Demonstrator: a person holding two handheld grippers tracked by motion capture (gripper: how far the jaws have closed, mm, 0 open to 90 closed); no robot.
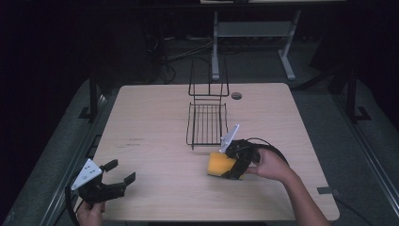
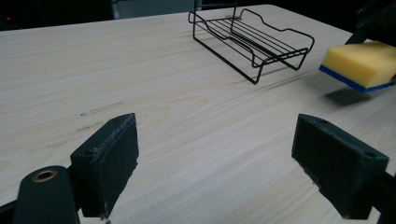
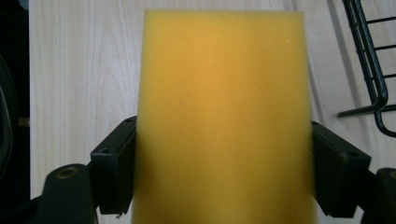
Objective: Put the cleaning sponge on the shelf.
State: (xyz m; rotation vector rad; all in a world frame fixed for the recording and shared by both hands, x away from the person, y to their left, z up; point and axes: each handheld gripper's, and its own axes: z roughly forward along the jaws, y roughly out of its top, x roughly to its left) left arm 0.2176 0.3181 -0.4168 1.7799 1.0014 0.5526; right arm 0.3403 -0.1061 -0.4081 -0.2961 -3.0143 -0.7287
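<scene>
We've got the right gripper [image 1: 234, 165] clamped on the yellow sponge [image 1: 219, 165] w/ blue underside, held just off the table [image 1: 150, 141], near the wire rack [image 1: 207, 123]. Risk: soft foam prob. squirms out if we tilt it. Left gripper [image 1: 114, 177] rests near-left, jaws wide open, holding nothing, pointing toward the rack.
</scene>
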